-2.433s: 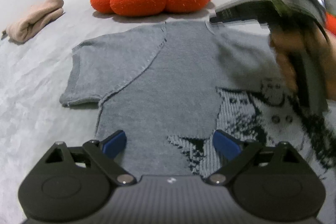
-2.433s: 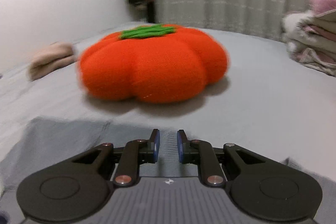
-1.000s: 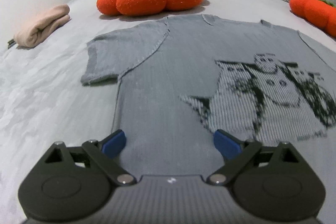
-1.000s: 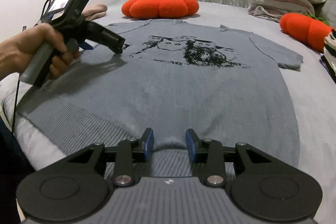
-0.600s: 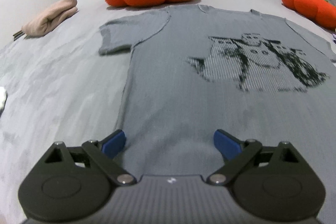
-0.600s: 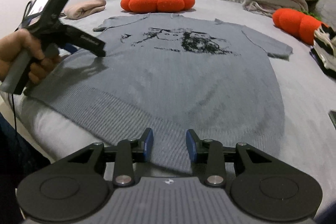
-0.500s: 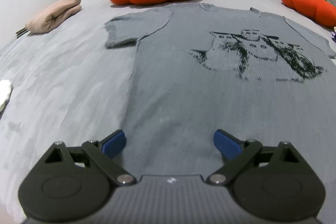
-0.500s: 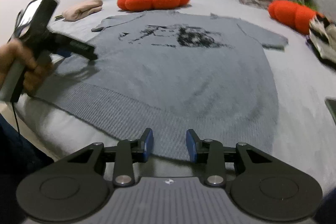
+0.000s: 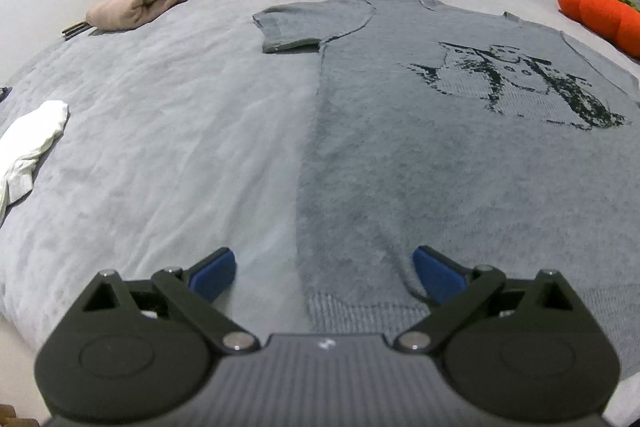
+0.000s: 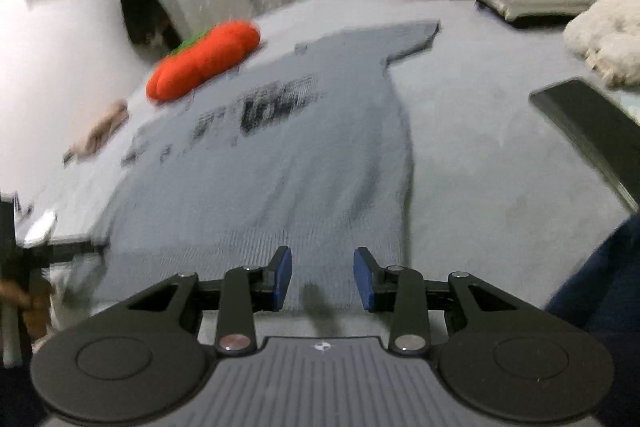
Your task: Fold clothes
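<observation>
We see a grey knit sweater (image 9: 420,155), ribbed hem, flat on the bed (image 9: 160,147). Left tongs (image 9: 324,273) and right tongs (image 10: 322,277) both released, hovering at its 6 o'clock hem; right view motion-blurred.

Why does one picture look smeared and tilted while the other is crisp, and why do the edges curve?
Right wrist view: motion blur smears the grey sweater and pumpkin cushion, horizon tilted. Left wrist view: sharp sweater print. Both views: fisheye bending, dark corners.

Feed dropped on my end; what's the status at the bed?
Left gripper open, right gripper open, both empty at the hem. Grey knit cat-print sweater flat, unfolded. Nothing on it.
</observation>
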A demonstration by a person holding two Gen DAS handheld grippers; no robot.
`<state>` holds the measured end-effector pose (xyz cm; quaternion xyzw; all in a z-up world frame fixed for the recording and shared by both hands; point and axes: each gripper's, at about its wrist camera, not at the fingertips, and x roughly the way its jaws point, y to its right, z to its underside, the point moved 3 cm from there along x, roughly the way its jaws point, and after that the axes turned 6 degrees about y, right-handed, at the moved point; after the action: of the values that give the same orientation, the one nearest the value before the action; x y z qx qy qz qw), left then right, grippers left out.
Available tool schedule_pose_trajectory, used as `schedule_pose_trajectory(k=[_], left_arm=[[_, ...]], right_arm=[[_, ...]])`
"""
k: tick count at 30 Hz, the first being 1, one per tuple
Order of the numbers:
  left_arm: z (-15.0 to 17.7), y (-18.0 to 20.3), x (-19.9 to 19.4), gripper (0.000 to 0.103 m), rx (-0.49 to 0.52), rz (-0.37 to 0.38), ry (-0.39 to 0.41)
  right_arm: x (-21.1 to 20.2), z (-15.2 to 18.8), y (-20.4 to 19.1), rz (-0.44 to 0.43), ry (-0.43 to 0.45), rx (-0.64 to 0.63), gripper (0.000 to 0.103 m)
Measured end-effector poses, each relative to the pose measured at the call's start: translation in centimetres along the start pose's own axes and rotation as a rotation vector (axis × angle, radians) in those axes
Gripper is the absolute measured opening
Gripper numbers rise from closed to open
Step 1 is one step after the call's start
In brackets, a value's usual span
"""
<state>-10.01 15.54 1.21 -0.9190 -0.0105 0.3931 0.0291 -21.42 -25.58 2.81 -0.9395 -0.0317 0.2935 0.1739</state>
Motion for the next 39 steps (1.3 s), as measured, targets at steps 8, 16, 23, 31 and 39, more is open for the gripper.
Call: schedule_pose_trajectory(k=[8,16,23,31,39], left_arm=[[0.4,-0.7,-0.2,0.101,-0.027,0.011,-0.001],[0.0,-1.8,-1.4,0.096,-0.101,0.069,0.012],[-0.7,-2.7,-1.9,0.096,-0.131,0.083,0.055],[0.0,-3.1,-0.4,0.097,-0.129,0.048,-0.016],[-0.3,-4.7,-1.0,0.096,-0.216,0.077,-0.014]], right_arm=[[2.6,-0.1,1.9,0.158,-0.043,-0.057,0.004],[1.7,-0.6,0.7,0.254,-0.010,-0.138,0.005],[3.4,-1.4,-2.7,0.212,0.055,-0.238,0.008],[5.7,0.6,-2.5,0.395,0.066,-0.336,0.007],[4.9,1.1,-3.0,0.441,0.097,-0.407,0.010]])
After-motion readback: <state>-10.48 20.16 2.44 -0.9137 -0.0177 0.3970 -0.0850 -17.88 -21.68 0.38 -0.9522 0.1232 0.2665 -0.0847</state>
